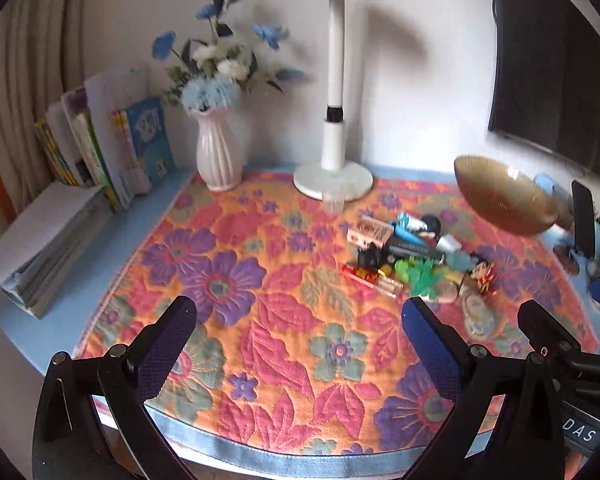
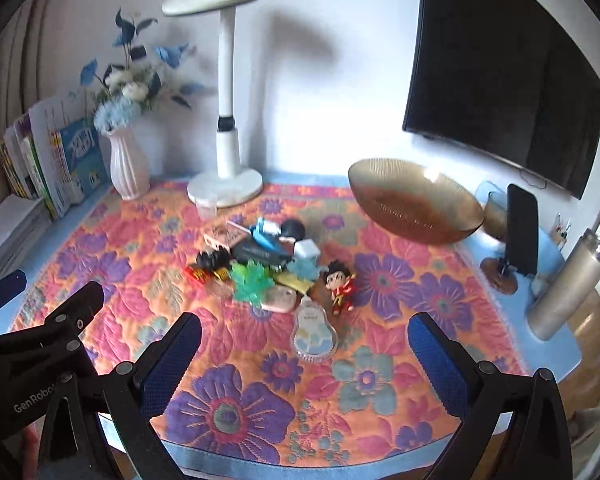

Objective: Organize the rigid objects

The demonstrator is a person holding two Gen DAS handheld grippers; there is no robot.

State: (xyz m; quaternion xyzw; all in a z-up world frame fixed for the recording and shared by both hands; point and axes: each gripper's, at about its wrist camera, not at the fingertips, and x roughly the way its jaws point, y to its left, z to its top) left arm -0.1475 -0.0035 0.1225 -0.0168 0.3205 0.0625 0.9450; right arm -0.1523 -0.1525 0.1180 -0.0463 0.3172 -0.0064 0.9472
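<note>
A heap of small rigid items (image 1: pixel 412 256) (image 2: pixel 260 260) lies on the floral cloth: a green plastic leaf (image 2: pixel 252 282), a small figure in red (image 2: pixel 342 286), a clear pear-shaped case (image 2: pixel 314 332), a printed box (image 2: pixel 226 236), a black box (image 2: pixel 260 254). An amber ribbed bowl (image 1: pixel 504 200) (image 2: pixel 414 204) stands tilted behind the heap at the right. My left gripper (image 1: pixel 300 320) hovers open over the cloth, left of the heap. My right gripper (image 2: pixel 306 336) hangs open near the front edge, with the clear case showing between its fingers.
At the back stand a white desk lamp (image 1: pixel 334 80) (image 2: pixel 226 92), a pink vase of blue flowers (image 1: pixel 218 152) (image 2: pixel 128 164) and a small clear cup (image 2: pixel 206 208). Books (image 1: pixel 100 148) line the left. A dark monitor (image 2: pixel 504 72), a black phone stand (image 2: pixel 520 236) and a metal flask (image 2: pixel 568 284) are at the right.
</note>
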